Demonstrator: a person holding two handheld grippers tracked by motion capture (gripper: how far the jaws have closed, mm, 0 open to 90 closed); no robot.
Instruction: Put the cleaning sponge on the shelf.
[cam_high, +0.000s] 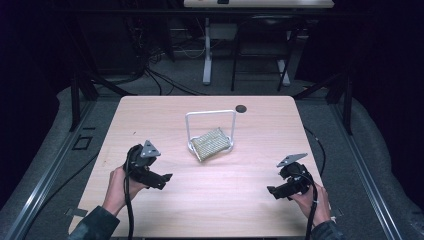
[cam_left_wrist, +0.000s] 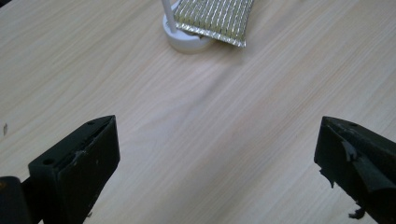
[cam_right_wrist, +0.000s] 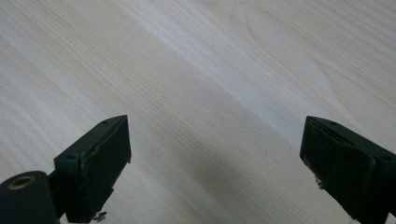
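Rack: white wire stand (cam_high: 210, 114), an upright rectangular hoop on round white feet, centre of the high view, slightly above the middle of the table (cam_high: 150, 107).
Mesh piece: woven, pale gold-silver rectangle (cam_high: 209, 144), lying tilted against the foot of the rack, its near edge on the wood; in the left gripper view it sits at the top centre (cam_left_wrist: 215, 18), weave ribbed, lower edge bright and slightly frayed.
Rack foot: white round base (cam_left_wrist: 187, 42) with one thin post rising from it, touching the mesh.
Left gripper: lower left of the high view (cam_high: 161, 180), held in a hand, jaws spread wide, nothing between them; well apart from the rack.
Right gripper: lower right of the high view (cam_high: 272, 191), jaws released, bare wood between them (cam_right_wrist: 215, 154).
Cut off: the left gripper view crops the rack above its foot and the far end of the mesh.
Hard to make out: how the mesh is fixed to the rack, if at all; the small dark round mark (cam_high: 241, 108) near the table's far edge.
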